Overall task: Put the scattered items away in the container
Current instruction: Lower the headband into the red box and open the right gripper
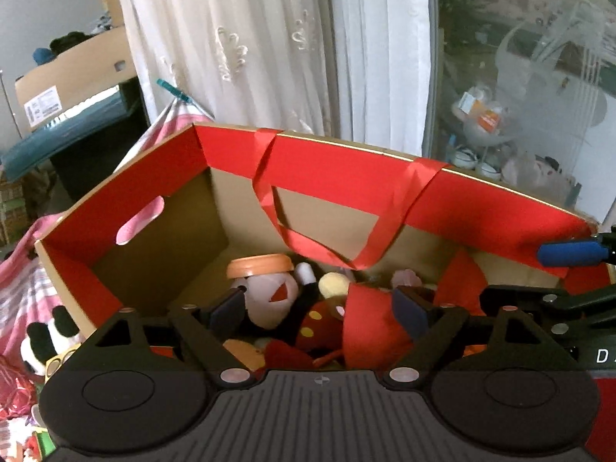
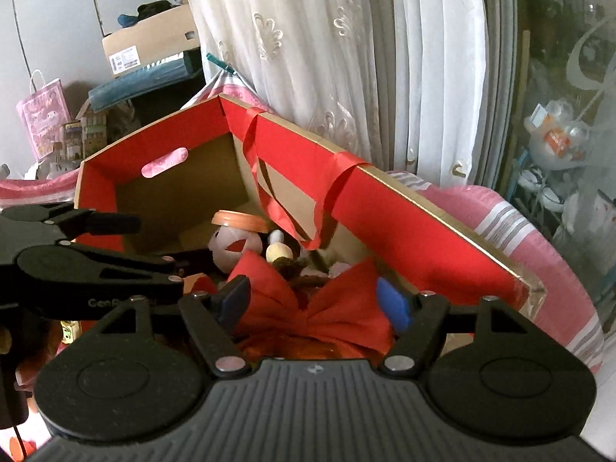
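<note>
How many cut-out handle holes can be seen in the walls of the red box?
1: the handle hole is in the left wall of the red box, near its top. Any hole in the opposite wall is out of sight.

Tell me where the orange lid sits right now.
The orange lid lies inside the red box, toward its far-left corner, resting on the pale round plush. In the right wrist view it shows left of the hanging red ribbon handle.

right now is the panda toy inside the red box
No, the panda toy lies outside the red box, beside its left wall in the left wrist view.
</note>
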`<act>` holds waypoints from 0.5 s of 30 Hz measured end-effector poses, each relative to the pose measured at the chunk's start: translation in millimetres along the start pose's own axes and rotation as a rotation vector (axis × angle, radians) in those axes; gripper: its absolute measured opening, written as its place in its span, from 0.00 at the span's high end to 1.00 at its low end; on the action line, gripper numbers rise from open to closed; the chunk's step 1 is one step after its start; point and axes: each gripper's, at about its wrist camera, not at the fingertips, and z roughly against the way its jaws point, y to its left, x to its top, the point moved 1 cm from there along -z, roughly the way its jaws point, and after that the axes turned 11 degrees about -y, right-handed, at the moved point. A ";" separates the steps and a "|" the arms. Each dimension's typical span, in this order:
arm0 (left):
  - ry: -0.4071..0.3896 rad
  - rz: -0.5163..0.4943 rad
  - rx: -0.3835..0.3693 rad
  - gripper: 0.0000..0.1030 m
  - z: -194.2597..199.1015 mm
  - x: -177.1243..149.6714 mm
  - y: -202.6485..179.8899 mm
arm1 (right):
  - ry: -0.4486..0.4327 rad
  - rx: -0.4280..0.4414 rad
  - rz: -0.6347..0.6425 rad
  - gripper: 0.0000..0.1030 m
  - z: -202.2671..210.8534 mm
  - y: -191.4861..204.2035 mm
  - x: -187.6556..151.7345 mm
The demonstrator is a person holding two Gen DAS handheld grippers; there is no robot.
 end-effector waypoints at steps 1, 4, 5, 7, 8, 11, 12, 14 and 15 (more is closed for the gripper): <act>0.001 -0.004 -0.001 0.11 1.1 -0.2 0.4 | 0.001 0.002 -0.006 0.25 -0.1 0.4 0.2; -0.007 -0.019 -0.002 0.10 6.7 0.1 1.0 | 0.001 0.005 -0.029 0.24 0.4 2.5 1.2; -0.012 -0.024 0.000 0.10 8.6 0.4 2.1 | -0.001 0.006 -0.035 0.22 1.0 3.3 1.6; -0.024 -0.035 0.000 0.10 14.1 0.5 6.0 | -0.004 0.006 -0.046 0.21 1.8 5.4 1.1; -0.028 -0.037 0.000 0.09 16.4 0.4 8.2 | -0.003 0.005 -0.052 0.20 1.5 6.4 0.7; -0.034 -0.045 0.006 0.08 23.6 -0.4 16.5 | -0.002 0.008 -0.085 0.20 0.4 9.1 -0.9; -0.034 -0.050 0.013 0.08 25.5 -0.8 18.8 | -0.002 0.010 -0.097 0.20 0.7 10.1 -1.4; -0.040 -0.056 0.027 0.08 30.5 -1.7 23.3 | -0.009 0.017 -0.118 0.20 2.2 13.4 -0.9; -0.045 -0.057 0.034 0.08 33.6 -2.1 26.2 | -0.019 0.022 -0.121 0.20 4.5 15.8 -0.2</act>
